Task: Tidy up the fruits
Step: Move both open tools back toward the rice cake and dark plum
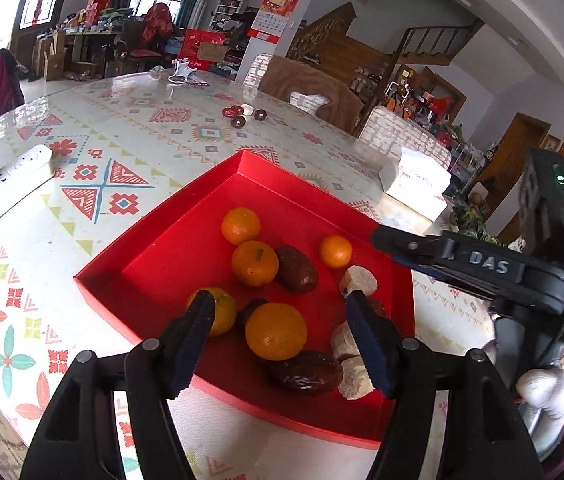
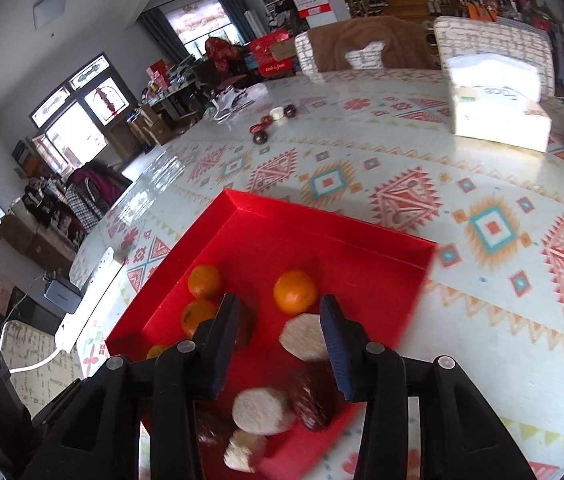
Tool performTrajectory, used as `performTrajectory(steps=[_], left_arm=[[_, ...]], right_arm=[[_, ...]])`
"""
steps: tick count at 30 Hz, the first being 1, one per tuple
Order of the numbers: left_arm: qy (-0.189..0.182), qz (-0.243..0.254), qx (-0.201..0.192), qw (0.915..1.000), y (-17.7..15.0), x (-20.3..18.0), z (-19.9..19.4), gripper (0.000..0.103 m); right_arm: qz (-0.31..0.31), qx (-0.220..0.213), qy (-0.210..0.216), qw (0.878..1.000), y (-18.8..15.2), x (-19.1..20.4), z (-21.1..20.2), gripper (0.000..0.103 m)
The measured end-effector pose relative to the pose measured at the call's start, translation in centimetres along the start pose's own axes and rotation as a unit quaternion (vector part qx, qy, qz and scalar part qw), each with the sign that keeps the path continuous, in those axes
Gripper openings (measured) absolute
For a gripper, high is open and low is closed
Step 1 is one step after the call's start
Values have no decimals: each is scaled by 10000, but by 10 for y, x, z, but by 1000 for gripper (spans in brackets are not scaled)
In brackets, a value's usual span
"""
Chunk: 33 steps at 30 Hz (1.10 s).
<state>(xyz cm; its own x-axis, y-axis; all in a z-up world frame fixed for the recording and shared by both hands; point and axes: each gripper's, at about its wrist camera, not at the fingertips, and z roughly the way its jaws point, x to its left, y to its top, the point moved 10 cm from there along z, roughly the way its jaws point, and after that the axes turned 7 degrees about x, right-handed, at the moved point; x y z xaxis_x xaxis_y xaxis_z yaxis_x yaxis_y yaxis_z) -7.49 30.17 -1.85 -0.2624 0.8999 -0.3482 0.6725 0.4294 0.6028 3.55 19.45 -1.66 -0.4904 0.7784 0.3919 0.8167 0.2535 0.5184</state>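
Observation:
A red tray on the patterned table holds several oranges, dark red dates and pale round pieces. My left gripper is open above the tray's near side, with a large orange between its fingers and a date below it. My right gripper is open and empty over the tray; it also shows in the left wrist view. A pale round piece lies by its right finger, an orange beyond. More pale pieces and a date lie beneath.
A white tissue box stands at the table's far right. Small dark red and white items lie far across the table. A white power strip lies at the left edge. Chairs stand behind the table.

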Motion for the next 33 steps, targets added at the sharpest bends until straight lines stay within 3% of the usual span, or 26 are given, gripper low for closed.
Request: performTrajectory(steps=[7,15,23,33], left_arm=[[377,430,-179,9982,-5,-22,-14,70],[940,1287,-388,9865,-24,-70,-30,77],[954,1912,-315,9764,-50,-125,-33,81],[1024,2306,-141,9675,-74,-164,-28,82]], right_arm=[[171,-124,-171,9996,-23,-27,-31,47],[495,-319,-387,9975,-57,-72,-72,47],[835,-612,-496,9934,-83,-117,-116,48],[1326,-930,-623,9848,-111,-175,-163,52]])
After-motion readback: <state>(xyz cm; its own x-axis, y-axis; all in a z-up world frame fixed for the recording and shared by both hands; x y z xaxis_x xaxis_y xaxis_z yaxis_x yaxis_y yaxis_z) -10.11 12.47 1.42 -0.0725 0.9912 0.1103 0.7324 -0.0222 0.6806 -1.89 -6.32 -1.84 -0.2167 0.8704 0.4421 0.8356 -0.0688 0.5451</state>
